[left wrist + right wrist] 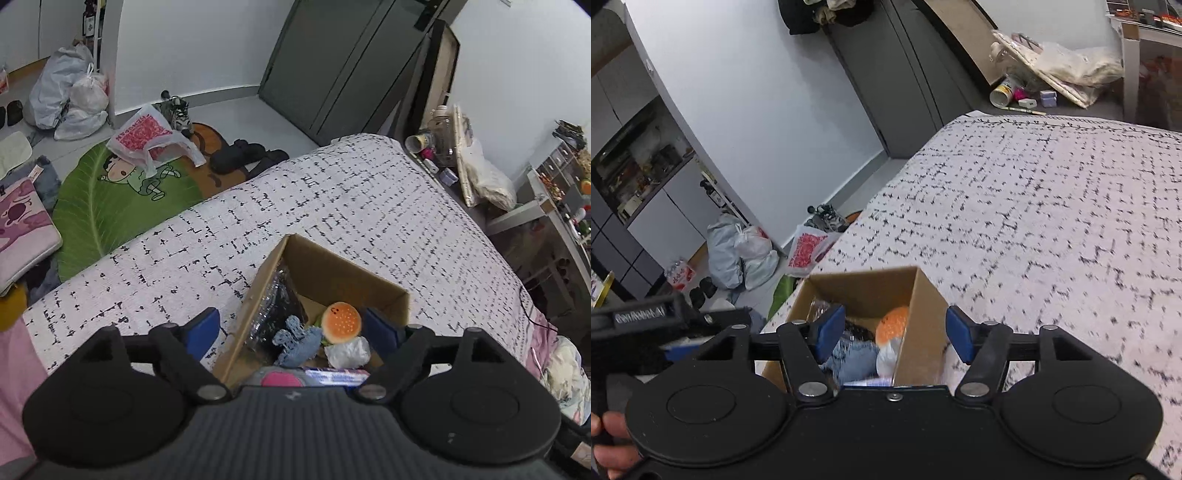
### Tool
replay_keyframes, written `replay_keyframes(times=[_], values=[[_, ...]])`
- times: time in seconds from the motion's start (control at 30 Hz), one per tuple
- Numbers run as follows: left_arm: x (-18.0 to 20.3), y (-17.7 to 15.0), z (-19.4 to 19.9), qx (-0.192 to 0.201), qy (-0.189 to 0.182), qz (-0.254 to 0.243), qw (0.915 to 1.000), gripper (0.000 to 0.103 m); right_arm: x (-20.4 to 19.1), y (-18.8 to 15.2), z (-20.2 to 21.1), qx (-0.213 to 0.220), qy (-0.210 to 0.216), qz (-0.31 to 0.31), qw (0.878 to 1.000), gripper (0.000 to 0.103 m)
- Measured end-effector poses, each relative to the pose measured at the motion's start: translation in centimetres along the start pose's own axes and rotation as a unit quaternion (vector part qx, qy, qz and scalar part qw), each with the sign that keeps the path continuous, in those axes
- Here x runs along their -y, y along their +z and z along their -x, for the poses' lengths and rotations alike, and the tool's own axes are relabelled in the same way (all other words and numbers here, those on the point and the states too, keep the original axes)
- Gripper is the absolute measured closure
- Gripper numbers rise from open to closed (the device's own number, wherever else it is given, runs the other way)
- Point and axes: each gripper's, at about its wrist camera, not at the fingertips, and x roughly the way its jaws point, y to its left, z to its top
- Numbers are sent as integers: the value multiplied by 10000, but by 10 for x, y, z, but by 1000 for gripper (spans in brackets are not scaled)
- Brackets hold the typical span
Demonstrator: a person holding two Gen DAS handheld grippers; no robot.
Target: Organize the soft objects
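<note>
The left claw's body hides the near end of the cardboard box [343, 275] and most of a pink item [282, 378] inside, while the box contents blur in the right wrist view.

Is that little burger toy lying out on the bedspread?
No, the burger toy sits inside the cardboard box, next to a blue knitted piece, not on the bedspread.
</note>
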Motion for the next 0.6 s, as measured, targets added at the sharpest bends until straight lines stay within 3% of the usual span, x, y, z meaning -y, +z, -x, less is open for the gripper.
replay_keyframes(times=[0.2, 0.33, 0.4, 0.6], values=[[11, -9, 23, 70, -30, -250, 9997, 13, -10, -6, 24, -1, 55, 151, 9999, 27], [18, -18, 37, 40, -45, -431, 9991, 12, -11, -11, 39, -25, 119, 170, 9998, 22], [21, -23, 44, 30, -76, -531, 9986, 12, -9, -14, 50, 65, 76, 112, 9999, 14], [28, -34, 67, 114, -36, -731, 9973, 6, 4, -19, 78, 274, 1, -124, 9995, 6]])
